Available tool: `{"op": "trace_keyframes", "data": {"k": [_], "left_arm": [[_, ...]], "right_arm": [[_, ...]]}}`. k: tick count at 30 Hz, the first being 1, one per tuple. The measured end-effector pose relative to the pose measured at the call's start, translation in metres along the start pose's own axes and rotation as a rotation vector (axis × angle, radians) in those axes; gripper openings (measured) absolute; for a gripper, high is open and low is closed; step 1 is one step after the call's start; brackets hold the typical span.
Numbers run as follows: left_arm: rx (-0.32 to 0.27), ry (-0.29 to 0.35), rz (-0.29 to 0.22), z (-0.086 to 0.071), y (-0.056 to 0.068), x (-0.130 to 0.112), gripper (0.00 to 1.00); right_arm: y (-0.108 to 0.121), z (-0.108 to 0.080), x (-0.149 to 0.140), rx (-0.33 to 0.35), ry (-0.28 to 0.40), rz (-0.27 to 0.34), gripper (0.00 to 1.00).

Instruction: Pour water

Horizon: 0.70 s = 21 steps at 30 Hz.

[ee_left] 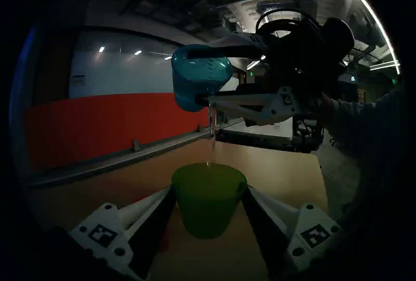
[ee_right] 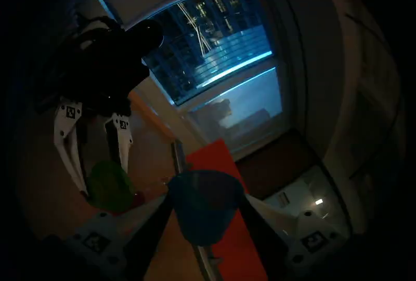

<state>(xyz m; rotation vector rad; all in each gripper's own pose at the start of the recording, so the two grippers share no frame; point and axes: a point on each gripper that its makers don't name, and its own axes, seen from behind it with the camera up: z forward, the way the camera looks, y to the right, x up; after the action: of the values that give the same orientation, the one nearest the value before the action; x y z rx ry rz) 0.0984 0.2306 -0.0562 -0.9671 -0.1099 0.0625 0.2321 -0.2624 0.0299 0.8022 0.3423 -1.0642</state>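
Left tongs [ee_left: 208,190]: clenched on green cup [ee_left: 209,213], both fingers against its sides; cup upright over wooden desk [ee_left: 283,169].
Right tongs [ee_right: 206,198]: clenched on blue cup [ee_right: 205,218].
In left gripper view: blue cup tipped above green cup, thin water stream [ee_left: 211,125] falling from its rim toward green cup's mouth.
Red wall panel [ee_left: 104,120] behind desk.

**Two cups during pouring**

Green cup [ee_left: 209,198]: translucent plastic, tapered, upright with its mouth open upward, gripped at both sides between jaws over the wooden counter [ee_left: 281,169]. Blue cup [ee_left: 200,76]: translucent teal, tipped steeply on its side, held between jaws at 12 o'clock from the green cup. A thin stream of water [ee_left: 211,125] falls from its lowered lip toward the green cup's mouth.
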Motion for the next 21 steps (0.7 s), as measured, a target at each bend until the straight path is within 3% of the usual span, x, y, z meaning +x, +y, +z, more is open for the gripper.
{"op": "trace_keyframes", "data": {"k": [21], "left_arm": [[-0.013,0.006,-0.011,0.0039,0.0022,0.0009,0.86]], "right_arm": [[0.0102,0.0032,-0.0017,-0.021,-0.005,-0.097,0.91]]}}
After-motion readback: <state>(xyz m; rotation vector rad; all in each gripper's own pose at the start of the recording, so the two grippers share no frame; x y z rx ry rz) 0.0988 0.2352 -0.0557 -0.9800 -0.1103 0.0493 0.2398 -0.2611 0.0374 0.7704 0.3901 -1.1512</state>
